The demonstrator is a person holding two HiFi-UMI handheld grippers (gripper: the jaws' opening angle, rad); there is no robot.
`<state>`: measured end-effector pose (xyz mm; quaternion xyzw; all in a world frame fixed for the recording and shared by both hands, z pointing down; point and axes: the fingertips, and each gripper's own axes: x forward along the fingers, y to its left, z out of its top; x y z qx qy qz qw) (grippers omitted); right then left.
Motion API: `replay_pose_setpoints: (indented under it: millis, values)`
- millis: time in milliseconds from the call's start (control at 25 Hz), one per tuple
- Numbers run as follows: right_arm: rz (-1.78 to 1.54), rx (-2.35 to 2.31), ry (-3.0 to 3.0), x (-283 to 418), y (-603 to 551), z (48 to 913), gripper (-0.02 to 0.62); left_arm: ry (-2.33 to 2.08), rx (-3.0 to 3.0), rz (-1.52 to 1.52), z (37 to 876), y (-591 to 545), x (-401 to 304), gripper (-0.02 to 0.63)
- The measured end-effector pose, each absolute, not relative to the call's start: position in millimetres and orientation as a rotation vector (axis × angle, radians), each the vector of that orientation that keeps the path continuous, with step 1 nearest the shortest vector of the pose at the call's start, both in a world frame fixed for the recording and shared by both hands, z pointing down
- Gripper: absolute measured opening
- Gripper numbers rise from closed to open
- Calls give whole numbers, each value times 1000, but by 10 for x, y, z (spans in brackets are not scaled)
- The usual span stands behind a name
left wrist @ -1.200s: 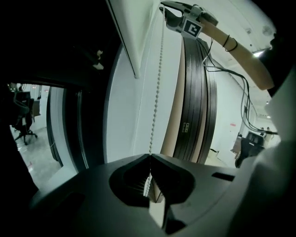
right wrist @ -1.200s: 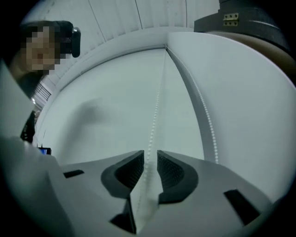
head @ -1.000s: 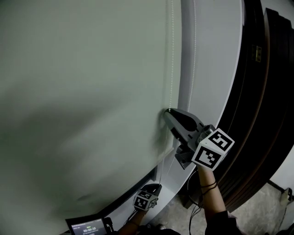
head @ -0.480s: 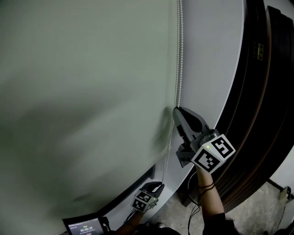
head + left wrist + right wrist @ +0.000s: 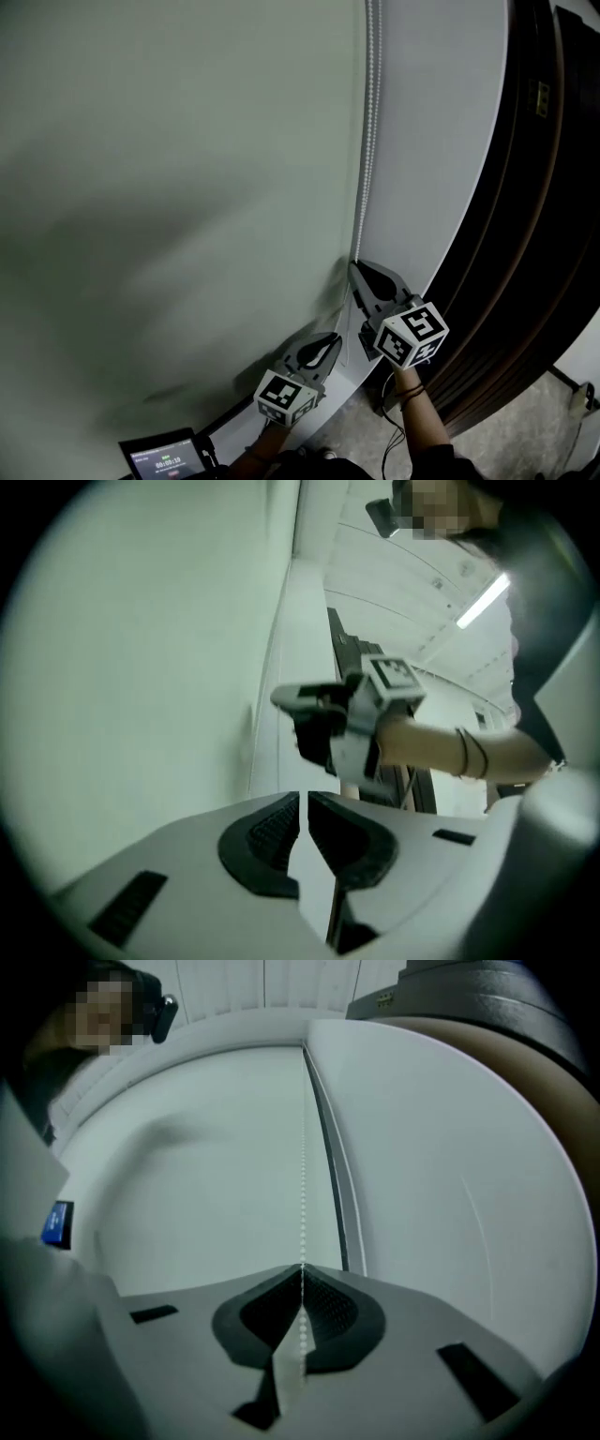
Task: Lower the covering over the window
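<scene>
My right gripper [image 5: 356, 267] is clamped on the bead chain [image 5: 370, 141], which runs straight up beside the pale green roller blind [image 5: 169, 187]. My left gripper [image 5: 331, 340], just below, has just been opening; its jaws stand slightly apart with nothing between them.

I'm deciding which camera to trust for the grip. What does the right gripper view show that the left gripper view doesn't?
Only the right gripper view: the bead chain pinched in the right hand-held gripper, running up beside the blind. Only the left gripper view: the left hand-held gripper, jaws just opened, nothing between them, plus the person's right forearm. Both: the pale blind.
</scene>
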<state>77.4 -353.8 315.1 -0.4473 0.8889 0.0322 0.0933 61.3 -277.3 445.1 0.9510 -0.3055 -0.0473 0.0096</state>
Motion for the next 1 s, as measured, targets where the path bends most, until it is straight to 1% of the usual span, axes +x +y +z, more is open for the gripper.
replay_pose_setpoints:
  millis: [200, 440, 560, 680, 840, 920, 1000]
  values:
    - [-103, -1353, 2678, 765, -3485, 4035, 14, -1011, 2989, -233, 3909, -2897, 490, 28]
    - [-236, -1388, 2782, 302, -3188, 4962, 14, -1038, 3084, -340, 3393, -2995, 274, 29]
    - [-336, -1401, 2839, 246, -3148, 5401, 13, -1045, 3132, -346, 3155, -3139, 366, 37]
    - [-441, -1374, 2808, 303, -3136, 5580, 13, -1037, 3166, -326, 2980, -3294, 560, 40]
    - [-427, -1357, 2833, 195, -3094, 5584, 13, -1025, 3195, -319, 2902, -3300, 595, 38]
    - [-434, -1353, 2826, 185, -3084, 5590, 13, -1029, 3183, -342, 2898, -3286, 571, 12]
    - [-445, -1354, 2807, 216, -3080, 5578, 13, -1016, 3163, -383, 2883, -3273, 558, 3]
